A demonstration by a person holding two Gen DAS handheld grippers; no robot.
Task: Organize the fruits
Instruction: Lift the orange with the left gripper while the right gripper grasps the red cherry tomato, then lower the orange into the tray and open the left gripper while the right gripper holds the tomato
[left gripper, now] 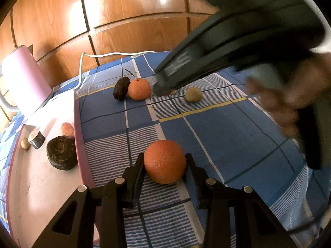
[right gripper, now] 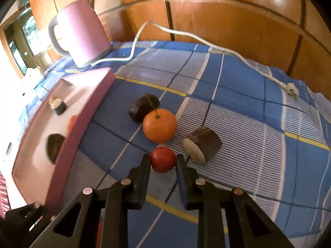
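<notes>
A shallow pink tray (left gripper: 78,136) is holding a dark disc-shaped fruit (left gripper: 61,153), a cut dark cylinder (left gripper: 36,138) and two small pale pieces, while on the checked cloth (left gripper: 227,136) beside it the left gripper (left gripper: 165,163) is clamping a dimpled orange (left gripper: 164,161) and the right gripper (right gripper: 163,160) is pinching a glossy red round fruit (right gripper: 163,159).

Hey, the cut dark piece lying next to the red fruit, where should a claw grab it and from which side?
Judging by its pose, grip the dark piece across its curved dark skin, coming from above. It lies on its side, pale cut face toward the camera. One finger would have to slip between it and the red fruit, which sits close.
</notes>
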